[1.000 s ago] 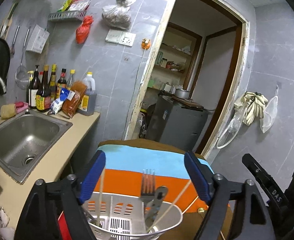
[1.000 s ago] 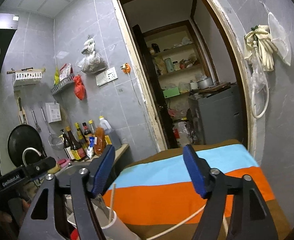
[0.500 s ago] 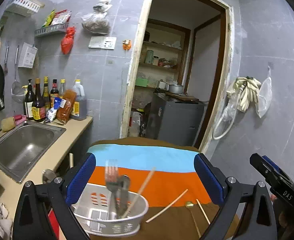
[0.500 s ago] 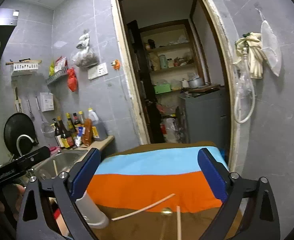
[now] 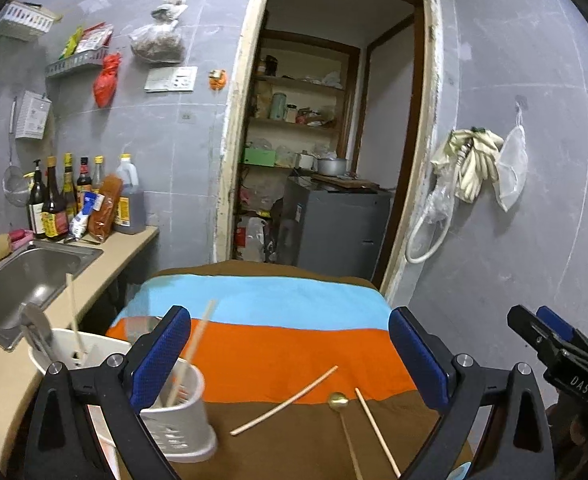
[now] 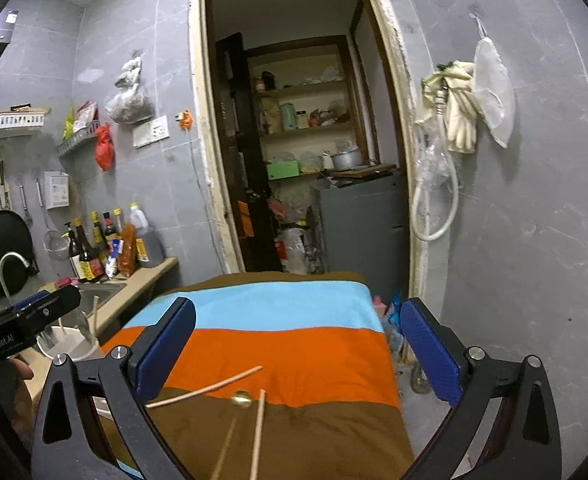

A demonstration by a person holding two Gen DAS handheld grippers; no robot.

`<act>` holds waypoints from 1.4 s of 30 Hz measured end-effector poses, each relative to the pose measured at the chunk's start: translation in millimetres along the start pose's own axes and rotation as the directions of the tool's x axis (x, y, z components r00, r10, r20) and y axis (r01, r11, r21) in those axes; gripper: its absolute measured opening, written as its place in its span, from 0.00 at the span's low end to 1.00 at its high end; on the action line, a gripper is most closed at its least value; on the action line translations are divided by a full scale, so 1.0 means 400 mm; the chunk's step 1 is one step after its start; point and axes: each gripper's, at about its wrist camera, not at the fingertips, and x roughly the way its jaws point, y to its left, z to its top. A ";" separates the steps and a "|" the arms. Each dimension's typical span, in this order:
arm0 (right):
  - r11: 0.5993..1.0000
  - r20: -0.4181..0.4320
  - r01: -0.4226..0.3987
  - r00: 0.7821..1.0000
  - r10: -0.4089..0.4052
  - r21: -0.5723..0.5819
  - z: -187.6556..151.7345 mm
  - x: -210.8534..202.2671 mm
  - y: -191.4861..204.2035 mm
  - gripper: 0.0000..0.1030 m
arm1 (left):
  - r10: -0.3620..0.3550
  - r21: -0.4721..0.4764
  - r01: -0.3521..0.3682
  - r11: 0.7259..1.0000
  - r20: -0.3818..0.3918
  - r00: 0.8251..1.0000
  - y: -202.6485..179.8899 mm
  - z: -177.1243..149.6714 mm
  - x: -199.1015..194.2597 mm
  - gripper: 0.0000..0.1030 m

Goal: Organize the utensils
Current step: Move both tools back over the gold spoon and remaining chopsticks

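My left gripper [image 5: 288, 356] is open over the striped cloth [image 5: 278, 308] with nothing between its blue pads. A white utensil holder [image 5: 178, 416] stands at the lower left, partly behind the left finger, with a chopstick [image 5: 198, 336] and a metal spoon [image 5: 34, 328] sticking out. Two loose chopsticks [image 5: 286, 400] [image 5: 376, 432] and a gold spoon [image 5: 338, 400] lie on the brown stripe. My right gripper [image 6: 298, 352] is open too, above the same chopstick [image 6: 206, 388], gold spoon [image 6: 241, 398] and second chopstick [image 6: 258, 432]. The holder [image 6: 66, 344] shows at its far left.
A steel sink [image 5: 26, 276] and sauce bottles [image 5: 74, 200] sit on the counter to the left. Beyond the table, a doorway opens onto a grey cabinet [image 5: 334, 224]. Gloves and a hose [image 5: 470, 168] hang on the right wall.
Both grippers have opened wide and drawn away from the holder, which has slid to the lower left of the views. The loose chopsticks and gold spoon have come into view.
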 end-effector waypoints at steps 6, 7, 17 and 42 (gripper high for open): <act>0.999 -0.034 0.032 0.999 -0.031 0.009 -0.026 0.013 -0.061 0.98 | -0.034 0.009 0.035 0.999 -0.069 0.997 -0.053 -0.046 0.048 0.97; 0.999 -0.043 0.033 0.999 -0.032 0.009 -0.032 0.017 -0.069 0.98 | -0.038 0.009 0.039 0.999 -0.080 0.996 -0.059 -0.050 0.057 0.97; 1.000 -0.123 0.011 0.992 -0.007 0.027 -0.124 0.074 -0.116 0.98 | -0.030 0.012 0.033 0.999 -0.185 0.982 -0.086 -0.131 0.129 0.97; 0.979 -0.384 -0.174 0.901 0.201 0.105 -0.342 0.286 -0.087 0.76 | -0.054 -0.110 0.010 0.994 -0.406 0.912 -0.011 -0.287 0.276 0.91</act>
